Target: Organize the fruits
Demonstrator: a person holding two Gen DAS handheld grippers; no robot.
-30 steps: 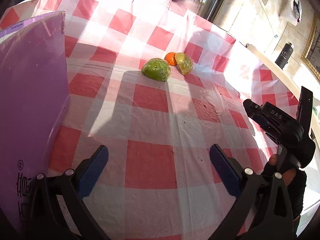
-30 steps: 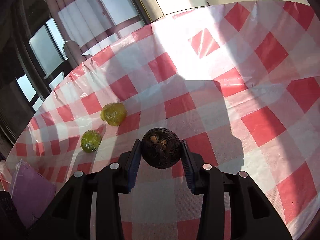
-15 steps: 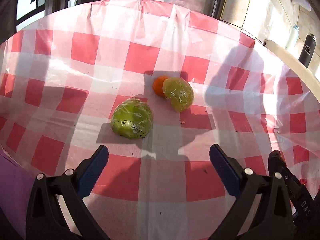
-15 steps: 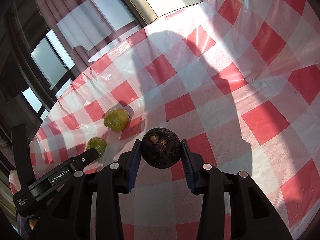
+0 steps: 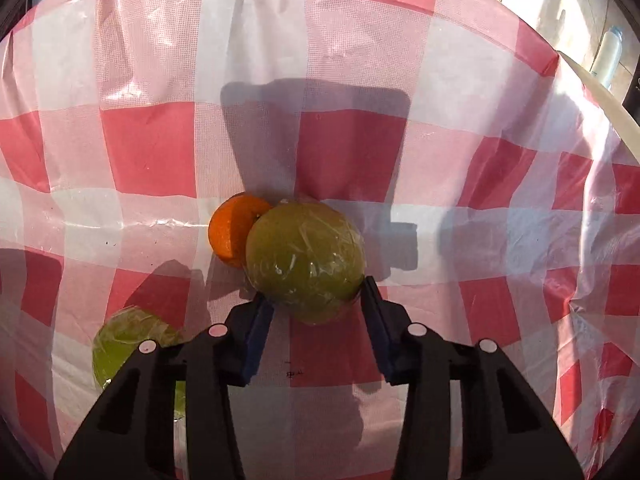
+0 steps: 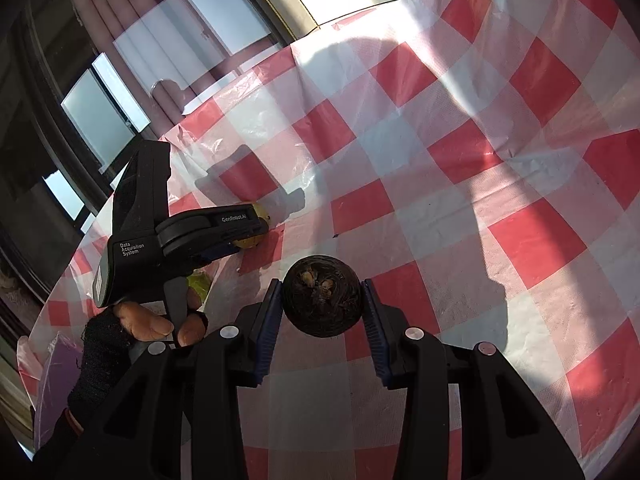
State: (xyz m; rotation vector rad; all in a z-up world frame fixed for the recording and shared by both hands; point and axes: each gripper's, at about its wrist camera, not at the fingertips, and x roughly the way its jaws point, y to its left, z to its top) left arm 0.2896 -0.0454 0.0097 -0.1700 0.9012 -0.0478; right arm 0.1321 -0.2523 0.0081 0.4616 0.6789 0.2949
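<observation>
1. Left wrist view: three fruits on the checked tablecloth [image 5: 152, 152]. One wrapped olive-green fruit [image 5: 304, 264] sits between the left gripper [image 5: 318, 300] pads, both touching its lower sides, closed around it.
2. One orange [image 5: 230, 236] touches its far-left side.
3. One bright green wrapped fruit [image 5: 120, 344] lies apart, partly hidden behind the left finger.
4. Right wrist view: right gripper [image 6: 322, 300] clamped on one dark round fruit [image 6: 322, 294], held above the cloth.
</observation>
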